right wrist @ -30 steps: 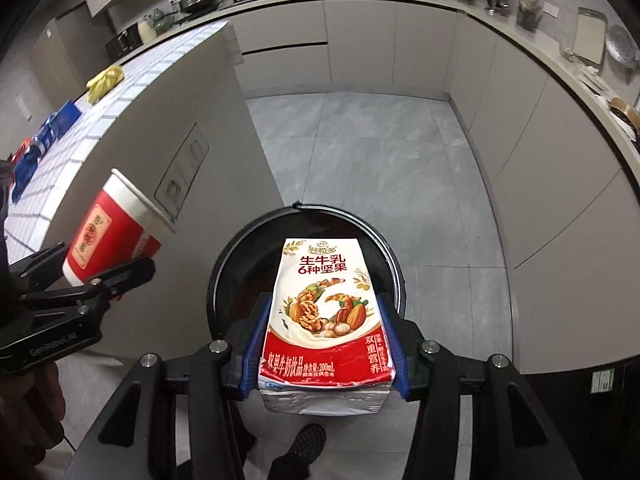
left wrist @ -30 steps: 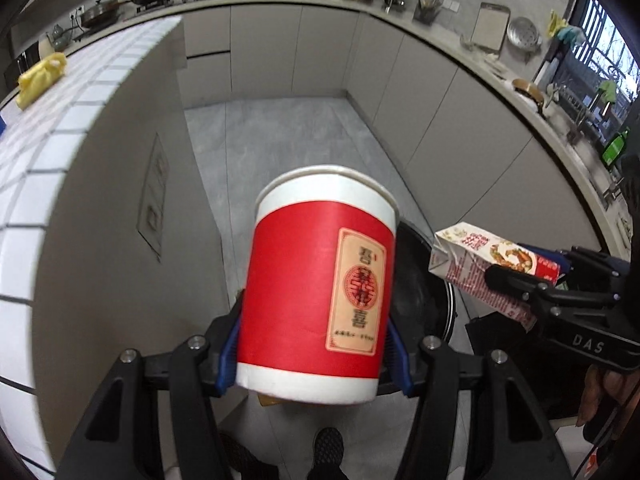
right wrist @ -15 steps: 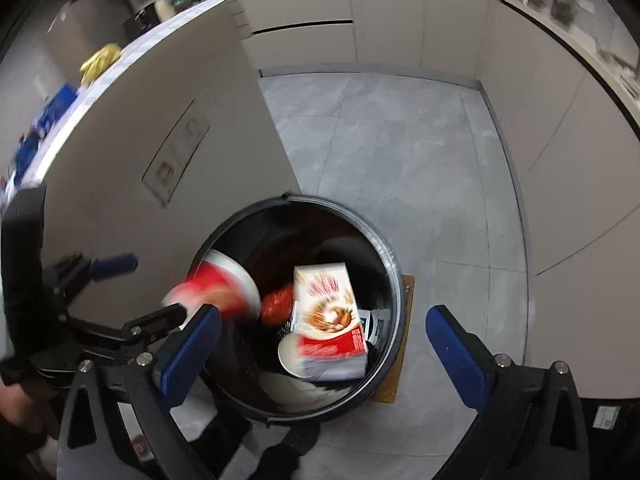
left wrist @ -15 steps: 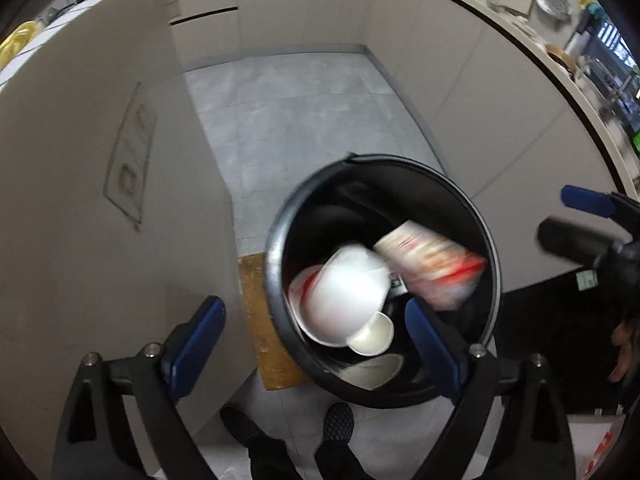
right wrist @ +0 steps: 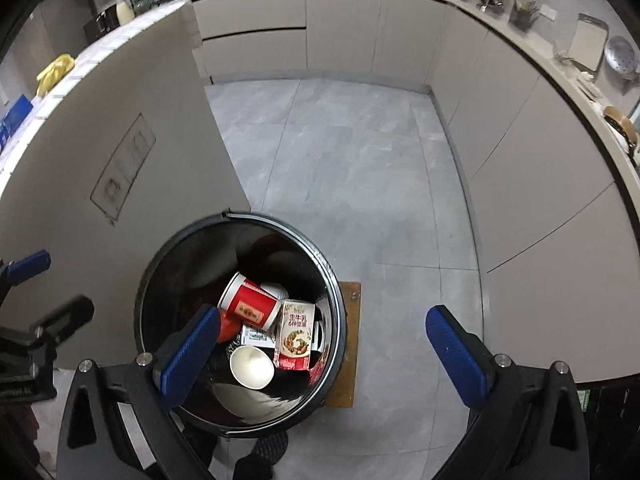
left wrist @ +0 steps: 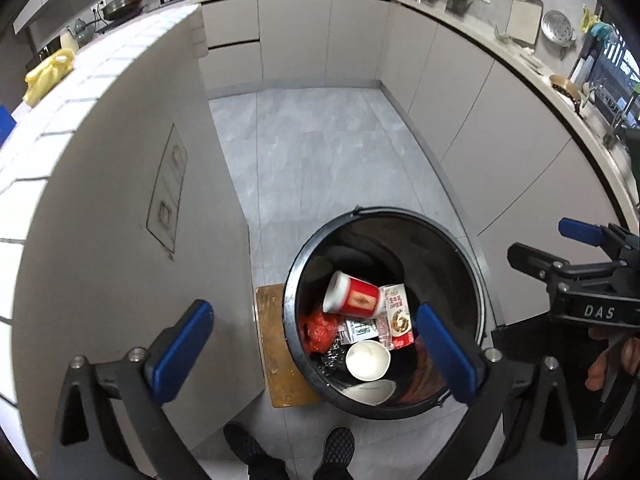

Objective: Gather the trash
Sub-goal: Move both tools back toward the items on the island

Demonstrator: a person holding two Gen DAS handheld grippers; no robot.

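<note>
A black round bin (left wrist: 440, 264) (right wrist: 176, 280) stands on the floor below both grippers. Inside it lie a red paper cup (left wrist: 356, 300) (right wrist: 252, 306) on its side and a milk carton (left wrist: 398, 320) (right wrist: 296, 334) beside it. They rest on a white cup (left wrist: 367, 360), a red bag (left wrist: 318, 330) and other trash. My left gripper (left wrist: 312, 312) hangs over the bin's left part, its jaws opening, with nothing held between them. My right gripper (right wrist: 320, 314) stands open and empty over the bin's right edge.
The white island cabinet (left wrist: 120, 240) rises close on the bin's left. A wooden board (left wrist: 276, 344) lies under the bin. The person's shoes (left wrist: 340, 448) stand just in front. Grey floor tiles (right wrist: 340, 160) stretch ahead to the curved cabinet run (left wrist: 500, 140).
Both grippers opened. The red cup left the left gripper and the milk carton left the right one; both fell into the bin and now lie there.
</note>
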